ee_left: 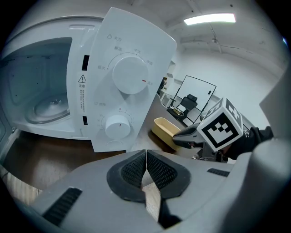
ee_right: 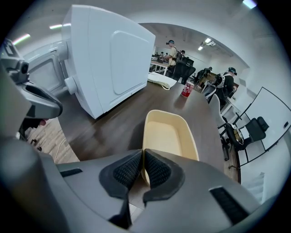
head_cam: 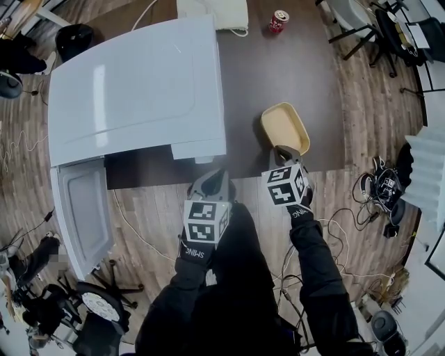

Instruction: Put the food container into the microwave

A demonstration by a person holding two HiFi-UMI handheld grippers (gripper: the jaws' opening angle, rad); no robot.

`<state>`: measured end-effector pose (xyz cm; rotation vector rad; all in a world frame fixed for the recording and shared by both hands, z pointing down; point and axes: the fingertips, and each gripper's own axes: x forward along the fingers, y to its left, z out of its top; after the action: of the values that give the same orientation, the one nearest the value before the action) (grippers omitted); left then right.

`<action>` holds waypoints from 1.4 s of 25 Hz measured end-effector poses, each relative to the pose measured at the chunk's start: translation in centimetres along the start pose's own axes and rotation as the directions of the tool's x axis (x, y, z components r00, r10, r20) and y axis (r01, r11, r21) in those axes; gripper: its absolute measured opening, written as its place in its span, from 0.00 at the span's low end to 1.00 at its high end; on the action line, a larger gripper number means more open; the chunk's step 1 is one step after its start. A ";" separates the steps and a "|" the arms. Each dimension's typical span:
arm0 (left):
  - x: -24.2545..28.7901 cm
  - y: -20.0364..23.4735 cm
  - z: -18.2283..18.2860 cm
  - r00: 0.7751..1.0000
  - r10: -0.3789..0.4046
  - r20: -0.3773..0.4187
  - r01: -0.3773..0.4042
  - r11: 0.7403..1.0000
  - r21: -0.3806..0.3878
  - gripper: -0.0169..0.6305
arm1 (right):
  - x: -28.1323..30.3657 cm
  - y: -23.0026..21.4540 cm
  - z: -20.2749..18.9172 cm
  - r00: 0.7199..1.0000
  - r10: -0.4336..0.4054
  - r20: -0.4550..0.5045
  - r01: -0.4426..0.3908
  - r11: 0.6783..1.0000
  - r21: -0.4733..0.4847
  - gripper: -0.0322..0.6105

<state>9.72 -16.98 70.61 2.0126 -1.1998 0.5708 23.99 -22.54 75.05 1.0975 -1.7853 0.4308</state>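
Observation:
A white microwave (head_cam: 139,90) stands on the dark table (head_cam: 278,76), and its door (head_cam: 83,212) hangs open at the left. The left gripper view shows its control panel (ee_left: 127,91) and the open cavity (ee_left: 41,100). The beige food container (head_cam: 284,127) rests on the table to the right of the microwave. My right gripper (head_cam: 284,151) is shut on the container's near rim (ee_right: 168,136), the pads (ee_right: 154,170) pinching its wall. My left gripper (head_cam: 212,182) hovers at the table's front edge, shut and empty (ee_left: 146,166), pointing at the microwave's front.
A red can (head_cam: 278,21) and a white object (head_cam: 212,12) sit at the table's far side. Chairs (head_cam: 375,28) stand beyond the table on the right. Cables and gear (head_cam: 382,188) lie on the wooden floor. An office chair base (head_cam: 97,306) stands near the door.

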 end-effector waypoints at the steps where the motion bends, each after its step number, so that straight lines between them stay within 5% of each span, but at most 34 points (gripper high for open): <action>1: -0.1 0.0 0.1 1.000 0.000 0.003 0.000 1.000 0.001 0.08 | -0.4 0.0 0.2 1.000 -0.004 0.009 0.004 1.000 -0.004 0.11; 13: -4.5 -0.7 0.2 0.997 -0.063 0.034 0.061 0.997 0.039 0.08 | -8.2 3.7 1.4 0.993 -0.088 0.082 0.090 0.996 -0.025 0.11; 20: -10.3 0.8 -2.1 0.994 -0.093 0.062 0.090 0.994 0.061 0.08 | -13.8 10.5 0.3 0.986 -0.136 0.091 0.140 0.990 -0.030 0.11; 35: -25.0 11.5 -5.7 0.979 0.075 0.188 -0.069 0.997 -0.041 0.08 | -20.2 28.3 5.1 0.976 -0.038 0.215 0.087 0.971 -0.221 0.11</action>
<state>-12.22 -2.06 61.48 2.0371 -1.3910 0.3968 0.49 -1.16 60.12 1.0620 -1.9230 0.0673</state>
